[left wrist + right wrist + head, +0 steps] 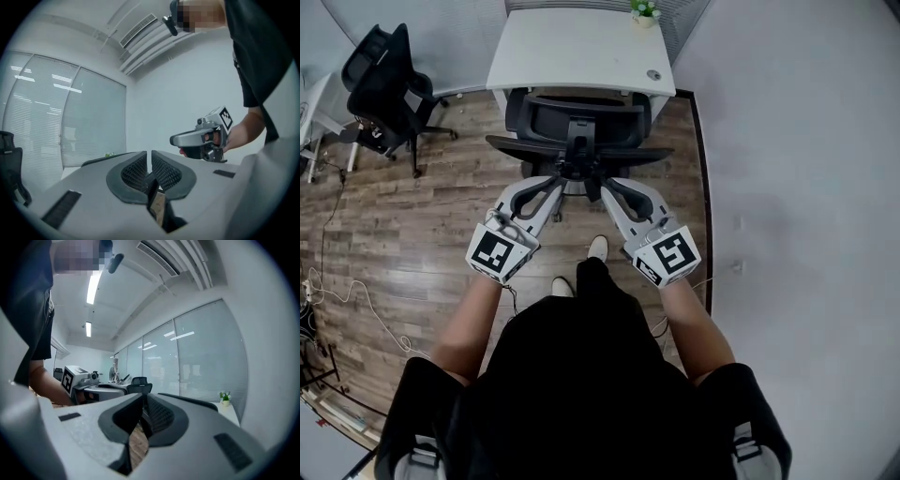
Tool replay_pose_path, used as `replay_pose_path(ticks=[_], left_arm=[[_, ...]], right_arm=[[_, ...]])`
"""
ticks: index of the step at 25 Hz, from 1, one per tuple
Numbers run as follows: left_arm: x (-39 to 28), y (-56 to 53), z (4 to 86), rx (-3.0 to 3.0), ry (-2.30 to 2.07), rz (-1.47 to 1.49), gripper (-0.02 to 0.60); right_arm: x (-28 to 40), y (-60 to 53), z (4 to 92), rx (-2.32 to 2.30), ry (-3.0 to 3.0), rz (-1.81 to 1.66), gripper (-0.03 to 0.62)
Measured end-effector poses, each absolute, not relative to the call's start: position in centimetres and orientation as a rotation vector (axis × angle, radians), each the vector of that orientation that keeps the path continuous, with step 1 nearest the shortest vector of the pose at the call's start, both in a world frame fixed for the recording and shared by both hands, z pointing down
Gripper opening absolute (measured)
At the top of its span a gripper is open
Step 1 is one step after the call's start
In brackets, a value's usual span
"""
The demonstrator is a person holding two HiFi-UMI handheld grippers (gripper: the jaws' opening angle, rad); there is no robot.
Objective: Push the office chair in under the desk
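Black office chair point(577, 117) stands with its seat partly tucked under the front edge of a white desk point(581, 47), its curved back still out on the person's side. The left gripper point(551, 185) and right gripper point(611, 186) reach in level on either side of the chair's centre post. Each pair of jaws is drawn in to a thin slit, with a dark edge of the chair's back caught between the ribbed pads. Each gripper's marker cube point(499, 251) shows a black-and-white square pattern, the only print in sight.

The person's light shoes point(597, 247) are planted just behind the chair on a wood-plank floor point(422, 234). A small potted plant point(644, 11) sits on the desk's far right corner. A second black chair point(384, 80) stands well apart at the far left, and a white cable point(347, 295) trails across the floor at the left. A glass wall with blinds point(93, 117) rises beyond the desk.
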State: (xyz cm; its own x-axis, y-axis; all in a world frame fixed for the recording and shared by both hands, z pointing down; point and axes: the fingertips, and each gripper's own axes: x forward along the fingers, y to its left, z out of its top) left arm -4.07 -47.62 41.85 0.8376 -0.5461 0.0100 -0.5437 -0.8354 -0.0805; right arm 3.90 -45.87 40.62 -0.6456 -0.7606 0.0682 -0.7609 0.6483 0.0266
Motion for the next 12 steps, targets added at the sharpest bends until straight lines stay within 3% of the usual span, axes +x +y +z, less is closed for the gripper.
replay_pose_path(ticks=[4, 12], left_arm=[[-4.2, -46.5, 41.2, -2.954, 0.867, 0.005, -0.005], [-3.7, -45.1, 40.1, -2.942, 0.817, 0.033, -0.005]], right_arm=[[3.4, -44.6, 40.4, 1.316, -2.787, -0.020, 0.006], [2.8, -43.2, 39.3, 1.333, -2.760, -0.082, 0.003]])
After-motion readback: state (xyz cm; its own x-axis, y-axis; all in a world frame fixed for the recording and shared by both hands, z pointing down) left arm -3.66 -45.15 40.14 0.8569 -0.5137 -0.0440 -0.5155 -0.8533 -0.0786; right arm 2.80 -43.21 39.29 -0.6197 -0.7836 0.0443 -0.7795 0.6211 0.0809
